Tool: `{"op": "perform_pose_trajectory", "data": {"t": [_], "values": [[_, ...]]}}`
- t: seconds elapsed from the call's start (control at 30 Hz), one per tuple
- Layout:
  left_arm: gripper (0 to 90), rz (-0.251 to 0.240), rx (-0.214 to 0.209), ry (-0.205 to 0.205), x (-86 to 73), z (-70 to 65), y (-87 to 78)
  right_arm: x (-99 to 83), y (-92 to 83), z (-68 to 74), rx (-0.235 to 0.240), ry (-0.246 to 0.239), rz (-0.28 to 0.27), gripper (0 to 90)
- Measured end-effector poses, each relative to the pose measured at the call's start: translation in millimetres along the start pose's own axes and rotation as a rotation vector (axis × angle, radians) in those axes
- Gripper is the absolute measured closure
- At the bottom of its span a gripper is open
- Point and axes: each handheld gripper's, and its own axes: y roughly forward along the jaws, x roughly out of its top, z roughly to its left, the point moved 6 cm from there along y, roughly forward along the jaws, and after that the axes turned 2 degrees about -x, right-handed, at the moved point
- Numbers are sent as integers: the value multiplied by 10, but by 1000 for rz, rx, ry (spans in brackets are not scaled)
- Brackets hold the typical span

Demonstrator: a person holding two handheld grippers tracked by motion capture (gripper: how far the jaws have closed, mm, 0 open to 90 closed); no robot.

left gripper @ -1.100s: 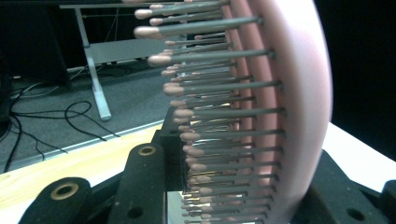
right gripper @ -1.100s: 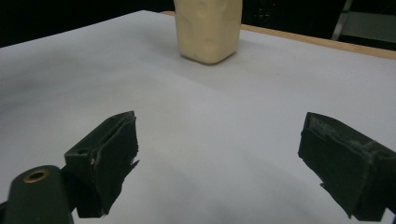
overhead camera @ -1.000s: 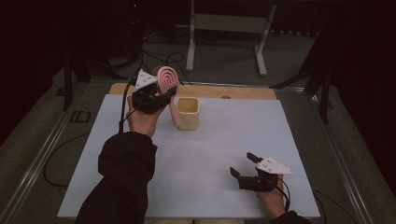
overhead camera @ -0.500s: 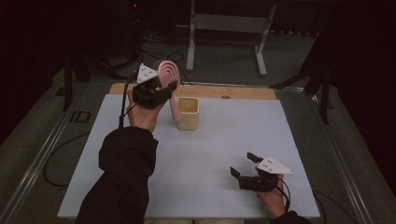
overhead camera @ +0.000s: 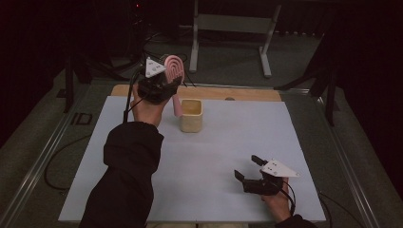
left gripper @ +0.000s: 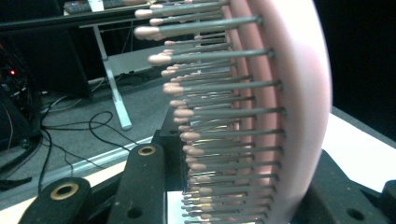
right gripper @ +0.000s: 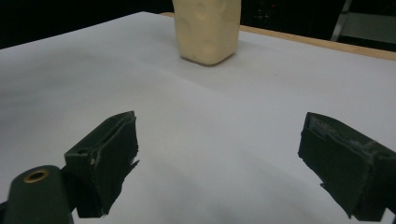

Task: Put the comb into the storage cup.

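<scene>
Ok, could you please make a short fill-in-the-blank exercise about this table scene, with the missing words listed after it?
1. The left gripper is shut on a pink ____.
2. The hairbrush is held beside a cream-coloured ____, which stands on the white table.
3. The jaws of the right gripper are ____ and hold nothing.

Missing words: hairbrush; cup; open

I see the cup [overhead camera: 191,115] standing on the sheet [overhead camera: 214,142] toward the table's far side. My left gripper [overhead camera: 159,85] holds the hairbrush [overhead camera: 174,76] above the sheet, just left of the cup. My right gripper [overhead camera: 251,170] sits on the sheet's near right, well apart from the cup.
</scene>
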Motion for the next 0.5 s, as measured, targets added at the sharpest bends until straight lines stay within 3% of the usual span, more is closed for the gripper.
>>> {"op": "perform_pose_trajectory", "data": {"t": [0.5], "values": [[630, 24, -3, 55, 25, -136, 247, 7, -17, -31, -4, 5, -11, 114]]}}
